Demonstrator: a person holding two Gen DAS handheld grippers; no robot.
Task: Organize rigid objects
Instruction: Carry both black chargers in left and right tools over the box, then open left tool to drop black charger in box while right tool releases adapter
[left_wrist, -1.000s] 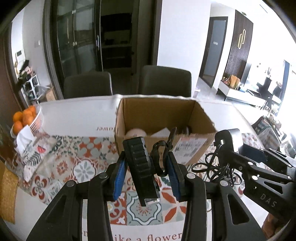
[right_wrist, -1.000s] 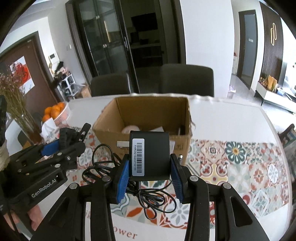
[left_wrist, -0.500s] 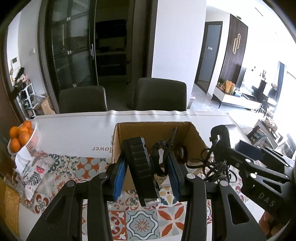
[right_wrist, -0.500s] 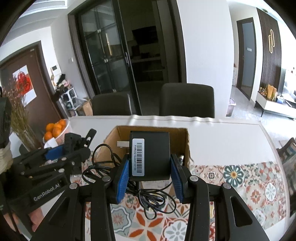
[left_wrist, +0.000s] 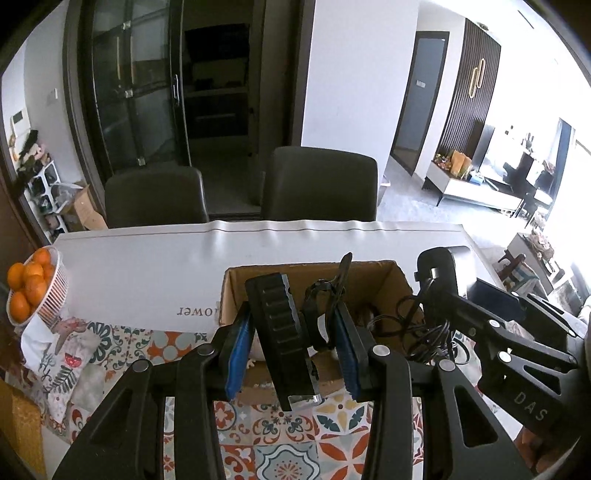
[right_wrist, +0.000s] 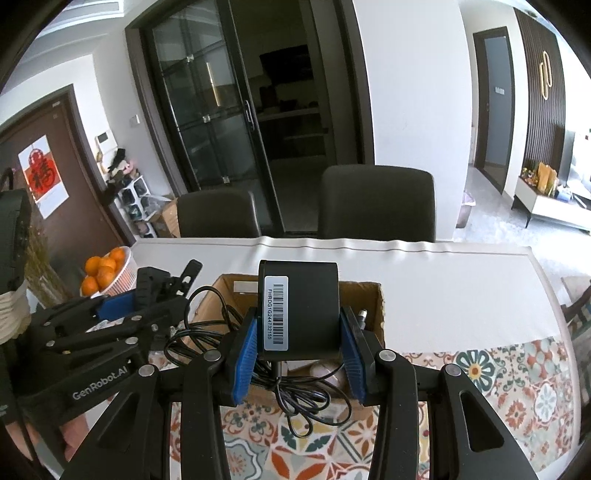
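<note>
**Both grippers loaded above the box**

The left gripper (left_wrist: 291, 347) is clenched on a ribbed black clamp (left_wrist: 279, 332), which stands tilted between the blue pads (left_wrist: 236, 347) with its lever arm poking up over the box (left_wrist: 399, 275). The right gripper (right_wrist: 299, 350) grasps a black adapter (right_wrist: 299, 306) with a barcode label; its cable (right_wrist: 295, 398) hangs in loose loops below the jaws, just in front of the box's near wall. Both loads sit over the near edge of the open box, which already holds a pale round thing and some other items. The box stands on a patterned mat (right_wrist: 517, 376), with a basket of oranges (left_wrist: 29, 291) well off to its left.

Risks, as I judge them:

- The cable dangles outside the box. Letting go here could leave the loops draped over the near wall, or the adapter could be pulled back out by their weight.
- The two grippers are close beside each other over the box. The cable could snag the left gripper or the clamp's lever.
- The clamp is held off-square, so it may twist and slip, or land on things already inside.
</note>
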